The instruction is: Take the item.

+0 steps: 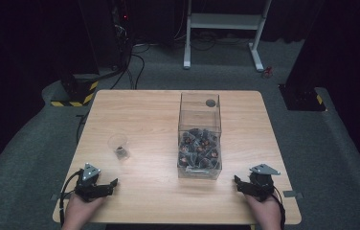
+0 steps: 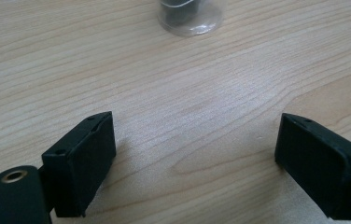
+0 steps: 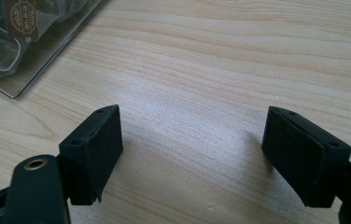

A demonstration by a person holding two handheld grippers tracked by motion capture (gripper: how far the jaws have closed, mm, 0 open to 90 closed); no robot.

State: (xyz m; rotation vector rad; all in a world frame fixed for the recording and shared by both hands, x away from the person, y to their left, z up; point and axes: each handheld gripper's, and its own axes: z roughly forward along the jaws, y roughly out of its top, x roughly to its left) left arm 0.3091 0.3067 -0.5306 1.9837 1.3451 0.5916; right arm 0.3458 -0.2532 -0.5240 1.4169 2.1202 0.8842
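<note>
Pale wood grain covers the bench [image 1: 144, 120], which in the high view stands on grey carpet with dark equipment and a white frame [image 1: 223, 28] behind it. A clear plastic box [image 1: 200, 136] sits right of the bench's middle, its near half heaped with small dark wrapped pieces [image 1: 198, 147]. Left of the box, well apart from it, stands a small clear cup [image 1: 119, 146] with something dark at its bottom. The left gripper [image 1: 112, 184] rests near the front left corner, held by the person's left hand [image 1: 80, 208]; the right gripper [image 1: 238, 182] rests near the front right corner in the right hand [image 1: 264, 211], just beside the box's near right corner. Both point inward.

In the left gripper view, the two black jaws stand wide apart, released, with bare wood between them. The base of the clear cup [image 2: 190, 16] shows at the top edge, ahead of the jaws and well apart from them.

In the right gripper view, the jaws are likewise spread and hold nothing. A corner of the clear box [image 3: 33, 46] shows at the upper left, with see-through wrappers and a dark label inside.
</note>
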